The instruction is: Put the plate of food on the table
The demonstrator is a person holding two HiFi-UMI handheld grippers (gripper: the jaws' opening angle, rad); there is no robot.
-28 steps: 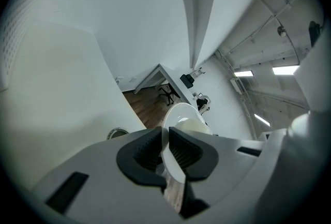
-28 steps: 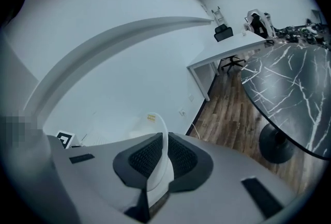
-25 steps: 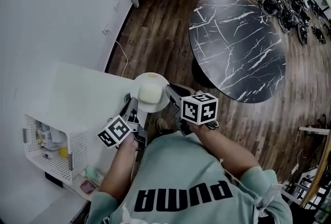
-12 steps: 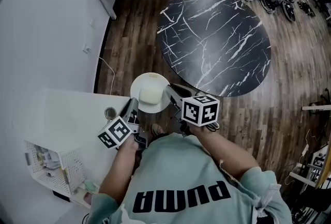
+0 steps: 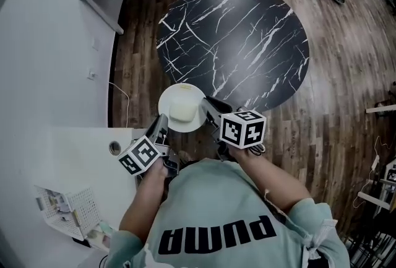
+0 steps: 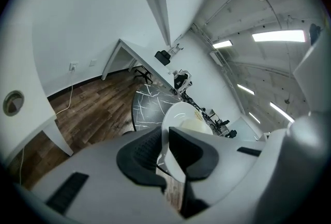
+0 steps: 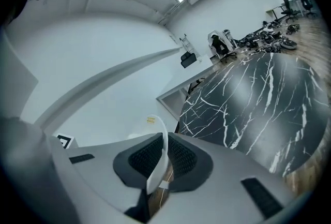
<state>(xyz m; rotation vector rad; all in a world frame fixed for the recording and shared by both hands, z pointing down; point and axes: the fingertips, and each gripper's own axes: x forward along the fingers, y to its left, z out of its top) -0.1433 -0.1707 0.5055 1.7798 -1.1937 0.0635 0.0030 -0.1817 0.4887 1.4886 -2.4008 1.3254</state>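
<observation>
Both tongs carry the plate; set-down remains.
I have the left tongs (image 5: 162,125) and right tongs (image 5: 210,106) each clamped on the rim of the white plate (image 5: 165,101), held in the air at frame centre by the near edge of the black marble worktop (image 5: 247,31). I judge only lowering is left. Count: one plate, one pale lump of food (image 5: 180,112), two tongs.

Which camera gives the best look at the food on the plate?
The head view: it looks down on the pale food centred on the plate. The left gripper view catches it obliquely beyond the rim; the right gripper view shows mainly the plate's edge.
</observation>
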